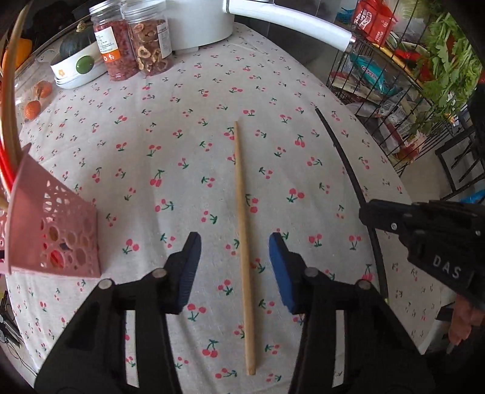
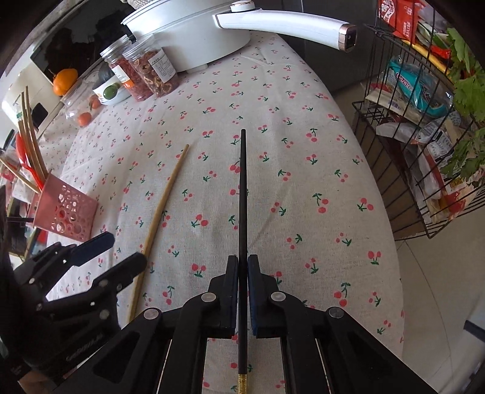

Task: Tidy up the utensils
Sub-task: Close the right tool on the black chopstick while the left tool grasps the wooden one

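A wooden chopstick (image 1: 242, 242) lies on the cherry-print tablecloth (image 1: 169, 127), running away from me between the fingers of my left gripper (image 1: 235, 242), which is open around it. It also shows in the right wrist view (image 2: 160, 209). My right gripper (image 2: 242, 263) is shut on a black chopstick (image 2: 242, 194), also seen in the left wrist view (image 1: 345, 157). A pink perforated utensil holder (image 1: 57, 236) with several chopsticks and a red utensil stands at the left (image 2: 68, 212).
At the back stand two clear jars (image 1: 133, 42) of dried food, a white pot with a long handle (image 1: 291, 24), a white bowl (image 1: 75, 69) and oranges (image 1: 36, 100). A black wire rack (image 2: 424, 127) with packets and greens stands off the table's right edge.
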Demonstrator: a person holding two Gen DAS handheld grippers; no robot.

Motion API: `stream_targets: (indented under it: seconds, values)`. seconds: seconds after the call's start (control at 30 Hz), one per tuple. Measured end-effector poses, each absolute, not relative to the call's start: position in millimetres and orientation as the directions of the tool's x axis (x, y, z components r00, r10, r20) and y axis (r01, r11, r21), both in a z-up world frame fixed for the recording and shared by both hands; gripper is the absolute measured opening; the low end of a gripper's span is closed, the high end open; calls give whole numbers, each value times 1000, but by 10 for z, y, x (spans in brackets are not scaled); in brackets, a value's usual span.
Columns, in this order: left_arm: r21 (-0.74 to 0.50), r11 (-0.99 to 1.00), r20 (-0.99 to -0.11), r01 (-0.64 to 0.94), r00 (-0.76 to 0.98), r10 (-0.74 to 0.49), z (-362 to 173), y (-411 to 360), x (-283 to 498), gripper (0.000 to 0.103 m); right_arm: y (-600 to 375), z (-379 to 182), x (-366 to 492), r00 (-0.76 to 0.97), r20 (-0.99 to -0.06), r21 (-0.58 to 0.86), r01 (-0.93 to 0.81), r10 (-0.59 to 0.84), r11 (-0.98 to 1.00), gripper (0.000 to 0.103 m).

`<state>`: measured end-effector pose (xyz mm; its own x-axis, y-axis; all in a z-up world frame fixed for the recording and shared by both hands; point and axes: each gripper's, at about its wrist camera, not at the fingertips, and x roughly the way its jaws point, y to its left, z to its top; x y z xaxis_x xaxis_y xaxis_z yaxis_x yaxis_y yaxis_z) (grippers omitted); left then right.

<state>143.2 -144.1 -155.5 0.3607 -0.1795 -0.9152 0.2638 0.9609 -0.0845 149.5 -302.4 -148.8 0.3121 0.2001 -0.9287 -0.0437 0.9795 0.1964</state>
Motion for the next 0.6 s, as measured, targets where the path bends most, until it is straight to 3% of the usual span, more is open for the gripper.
stream_targets:
  seconds: [0.1, 0.3, 0.37, 0.6]
  values:
    - [-114, 967, -919, 230, 345, -190, -1645, -1459, 1575, 30, -3044, -1459, 1473, 315, -925, 210, -48, 214, 976, 6]
    - [-98, 970, -919, 220, 354, -173, -1647, -1546, 1663, 22, -3061, -1426, 1489, 318, -916, 238, -56, 244, 970, 6]
    - [-73, 972, -922, 225, 355, -151, -1646, -1553, 1690, 8, -3057, -1441, 1496, 314, -917, 241, -53, 245, 969, 6]
    - [-123, 960, -899, 251, 382, -215, -1478, -1382, 1483, 8, -2989, -1386, 1451, 335, -908, 244, -67, 252, 967, 6]
